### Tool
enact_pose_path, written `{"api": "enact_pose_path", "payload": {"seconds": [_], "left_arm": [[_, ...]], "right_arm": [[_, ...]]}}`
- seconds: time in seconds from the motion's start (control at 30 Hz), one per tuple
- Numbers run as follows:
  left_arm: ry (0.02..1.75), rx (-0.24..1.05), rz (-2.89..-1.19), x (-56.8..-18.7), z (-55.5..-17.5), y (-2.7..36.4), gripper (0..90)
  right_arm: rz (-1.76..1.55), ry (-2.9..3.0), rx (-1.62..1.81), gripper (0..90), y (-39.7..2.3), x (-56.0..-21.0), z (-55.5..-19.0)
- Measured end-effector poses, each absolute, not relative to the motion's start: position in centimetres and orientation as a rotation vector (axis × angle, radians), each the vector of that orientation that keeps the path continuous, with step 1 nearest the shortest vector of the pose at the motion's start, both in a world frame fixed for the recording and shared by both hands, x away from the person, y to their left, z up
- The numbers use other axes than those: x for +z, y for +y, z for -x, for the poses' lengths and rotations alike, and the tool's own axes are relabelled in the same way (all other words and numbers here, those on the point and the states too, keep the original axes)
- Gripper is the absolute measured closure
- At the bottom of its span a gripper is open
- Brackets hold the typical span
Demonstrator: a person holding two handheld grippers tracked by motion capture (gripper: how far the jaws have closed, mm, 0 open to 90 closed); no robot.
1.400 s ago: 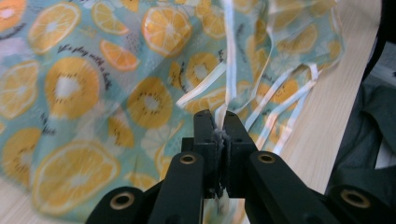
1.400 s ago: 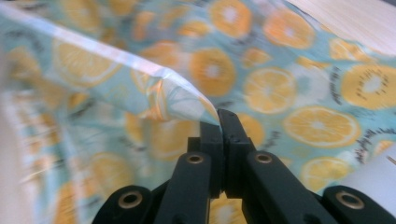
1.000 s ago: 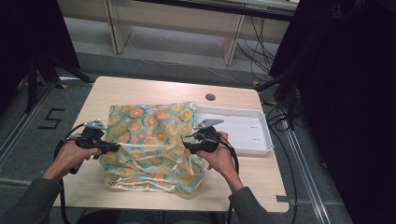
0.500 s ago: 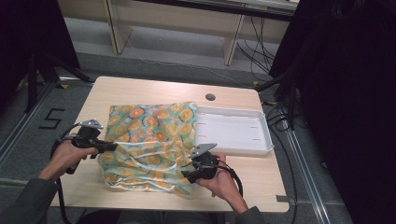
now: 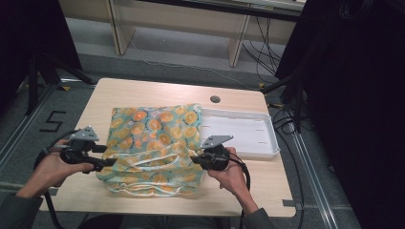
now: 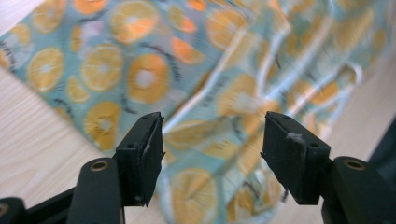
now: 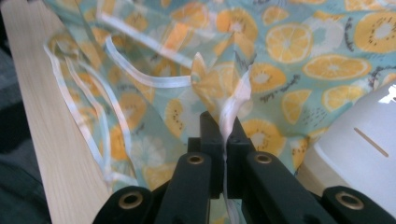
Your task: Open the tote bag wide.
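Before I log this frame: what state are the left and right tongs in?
Left tongs: open, holding nothing, over the fruit-print cloth.
Right tongs: shut on the cloth's white-trimmed edge.

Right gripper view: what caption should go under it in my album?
Right gripper pinching the white-trimmed edge of the orange-print cloth beside a white tray.

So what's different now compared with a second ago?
The right gripper dropped toward the person, then came back up, now clamped on the cloth. The left gripper eased back to the cloth's left edge, jaws open. The white tray stayed put.
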State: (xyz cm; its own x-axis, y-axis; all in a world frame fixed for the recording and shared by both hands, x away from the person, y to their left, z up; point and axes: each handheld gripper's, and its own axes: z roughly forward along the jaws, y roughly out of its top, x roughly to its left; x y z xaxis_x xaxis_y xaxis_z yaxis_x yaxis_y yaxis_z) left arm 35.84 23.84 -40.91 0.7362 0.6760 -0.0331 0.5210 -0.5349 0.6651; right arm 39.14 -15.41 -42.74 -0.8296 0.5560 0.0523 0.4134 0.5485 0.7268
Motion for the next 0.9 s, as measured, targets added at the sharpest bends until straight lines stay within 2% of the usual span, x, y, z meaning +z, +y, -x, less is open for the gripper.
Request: {"api": "enact_pose_path", "payload": {"seconds": [0.1, 0.23, 0.27, 0.33, 0.4, 0.47, 0.53, 0.6, 0.77, 0.9], "left_arm": [[0.845, 0.343, -2.341, -42.3, -35.4, 22.4, 36.0], [0.866, 0.407, -2.429, -45.5, -36.0, 21.6, 29.3], [0.823, 0.436, -2.462, -46.1, -36.4, 21.6, 27.9], [0.823, 0.458, -2.464, -47.1, -36.9, 21.6, 28.5], [0.811, 0.438, -2.472, -47.7, -37.4, 21.5, 44.1], [0.8, 0.397, -2.477, -47.6, -37.5, 21.4, 70.7], [0.754, 0.403, -2.461, -46.7, -37.1, 21.5, 85.7], [0.718, 0.376, -2.436, -45.2, -36.3, 21.8, 88.8], [0.641, 0.301, -2.39, -40.8, -35.3, 22.7, 89.2], [0.706, 0.229, -2.24, -37.5, -36.6, 22.9, 89.0]], "right_arm": [[-0.82, 2.59, 1.163, 90.0, -15.6, -42.3, -39.5], [-0.858, 2.58, 1.235, 90.0, -15.6, -41.8, -39.6], [-0.849, 2.56, 1.239, 90.0, -15.7, -41.8, -39.8], [-0.835, 2.566, 1.248, 90.0, -15.8, -41.7, -40.0], [-0.844, 2.569, 1.239, 90.0, -15.8, -41.6, -40.1], [-0.857, 2.576, 1.222, 90.0, -15.7, -41.7, -40.1], [-0.834, 2.564, 1.228, 90.0, -15.7, -41.8, -40.0], [-0.838, 2.562, 1.234, 90.0, -15.7, -41.6, -39.8], [-0.809, 2.53, 1.264, 90.0, -16.2, -40.8, -40.0], [-0.81, 2.497, 1.291, 90.0, -16.3, -39.9, -41.5]]}}
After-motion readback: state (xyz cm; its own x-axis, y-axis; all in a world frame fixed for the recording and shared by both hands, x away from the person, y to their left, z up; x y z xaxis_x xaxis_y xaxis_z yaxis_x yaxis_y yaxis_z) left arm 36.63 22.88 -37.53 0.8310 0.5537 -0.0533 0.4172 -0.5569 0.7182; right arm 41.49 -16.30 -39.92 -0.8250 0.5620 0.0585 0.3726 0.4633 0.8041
